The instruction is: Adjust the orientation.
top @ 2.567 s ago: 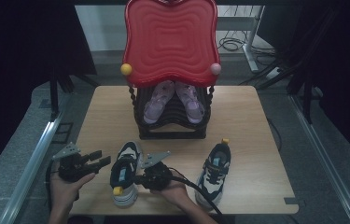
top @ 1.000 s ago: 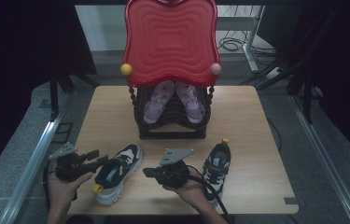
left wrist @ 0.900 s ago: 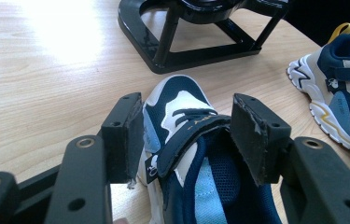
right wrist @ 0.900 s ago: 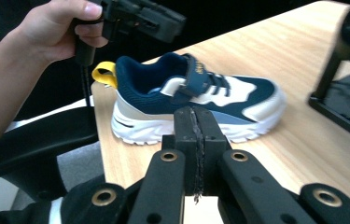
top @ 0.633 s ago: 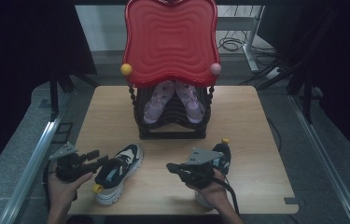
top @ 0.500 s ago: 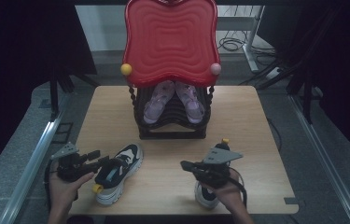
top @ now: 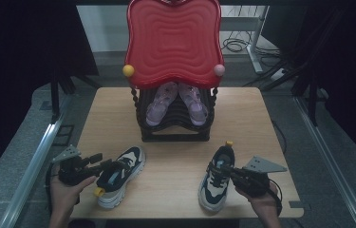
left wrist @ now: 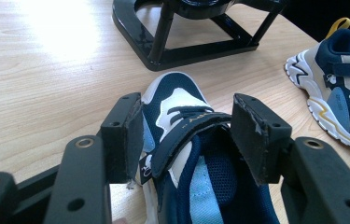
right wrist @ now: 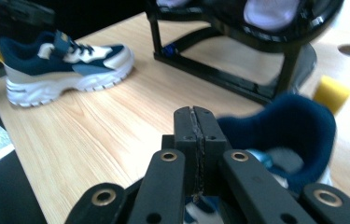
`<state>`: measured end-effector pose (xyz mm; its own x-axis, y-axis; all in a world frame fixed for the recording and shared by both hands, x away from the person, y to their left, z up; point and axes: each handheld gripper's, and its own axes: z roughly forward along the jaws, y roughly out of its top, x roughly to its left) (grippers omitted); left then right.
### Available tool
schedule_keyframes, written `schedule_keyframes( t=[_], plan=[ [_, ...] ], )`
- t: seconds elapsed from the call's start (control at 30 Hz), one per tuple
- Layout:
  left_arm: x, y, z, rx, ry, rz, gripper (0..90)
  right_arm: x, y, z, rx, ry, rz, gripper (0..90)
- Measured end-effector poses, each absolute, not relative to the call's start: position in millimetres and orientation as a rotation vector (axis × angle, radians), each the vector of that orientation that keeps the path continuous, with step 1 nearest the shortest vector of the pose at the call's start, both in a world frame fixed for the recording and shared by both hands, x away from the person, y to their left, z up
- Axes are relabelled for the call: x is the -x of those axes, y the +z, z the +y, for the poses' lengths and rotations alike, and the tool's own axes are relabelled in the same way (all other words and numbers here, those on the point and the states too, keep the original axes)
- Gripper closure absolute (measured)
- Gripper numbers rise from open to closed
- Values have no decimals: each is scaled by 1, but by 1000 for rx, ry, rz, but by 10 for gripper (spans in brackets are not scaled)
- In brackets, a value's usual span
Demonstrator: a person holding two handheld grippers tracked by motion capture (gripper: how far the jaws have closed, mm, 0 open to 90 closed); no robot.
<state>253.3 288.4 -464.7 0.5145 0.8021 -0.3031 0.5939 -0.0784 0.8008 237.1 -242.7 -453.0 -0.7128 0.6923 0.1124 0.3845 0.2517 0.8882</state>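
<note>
Straddling the left sneaker [left wrist: 196,154], the left gripper [left wrist: 186,135] is seen in its own view with jaws spread wide, one pad on each side of the shoe's strap and collar. The left pad is just beside the shoe's side; whether either pad presses on the shoe cannot be told. In the high view this gripper [top: 92,164] is held at the table's near left, with the left sneaker [top: 118,175] lying on its sole, toe turned toward the rack.

The right gripper [right wrist: 195,123] is shown in its own view with jaws pressed flat together and nothing between them, poised just above the collar of the right sneaker [right wrist: 280,135]. In the high view it [top: 228,170] is held over the right sneaker [top: 217,178], which sits near the table's front edge, its yellow heel loop pointing toward the rack.

A black shoe rack [top: 173,123] is placed at the middle of the wooden table [top: 242,118], with a pair of pink sandals [top: 175,102] resting on it beneath a red wavy panel [top: 173,40]. The two sneakers are set well apart.
</note>
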Motion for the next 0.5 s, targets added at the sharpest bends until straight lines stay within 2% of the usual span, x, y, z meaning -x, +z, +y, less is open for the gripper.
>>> schedule_keyframes(
  t=[0.5],
  plan=[
    [-254,-466,288,-1779,261,1175,446,-211,-480,-259,-1014,1402,2300,894]
  ],
)
